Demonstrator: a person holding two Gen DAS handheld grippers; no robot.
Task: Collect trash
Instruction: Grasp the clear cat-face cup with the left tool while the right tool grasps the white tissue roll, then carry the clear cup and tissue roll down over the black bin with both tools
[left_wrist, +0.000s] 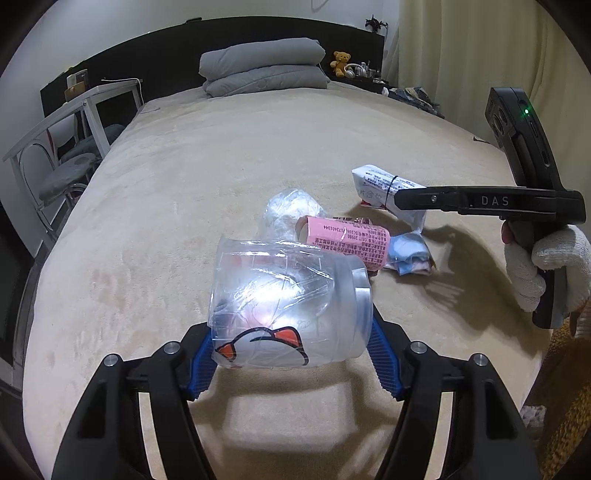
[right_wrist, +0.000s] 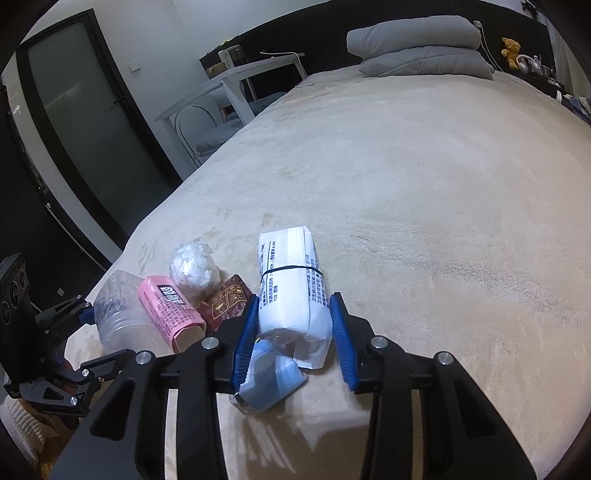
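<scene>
Room: a bedroom, and the action is on a beige bed (left_wrist: 229, 155) with a folded grey duvet (left_wrist: 262, 66) at the headboard end.
Left fingers: the left gripper (left_wrist: 291, 354) has both blue pads pressed on a crumpled clear plastic cup (left_wrist: 284, 306) with a cartoon print, which is lying on its side. It's held!
Right fingers: the right gripper (right_wrist: 293, 339) is closed narrow around a white printed packet (right_wrist: 291, 288) bound by a thin black band, pads against its sides.
Pile: between the two lie a pink box (right_wrist: 170, 314), a dark red wrapper (right_wrist: 225, 302), a bagged white wad (right_wrist: 194, 267) and a blue-and-white pouch (right_wrist: 269, 380), just under the packet's near end.
Risk, left: that thin cup could buckle and squirt out if squeezed harder.
Risk, right: the grip sits near the packet's end, so it may droop or slide free, and the lift could drag the pouch along.
</scene>
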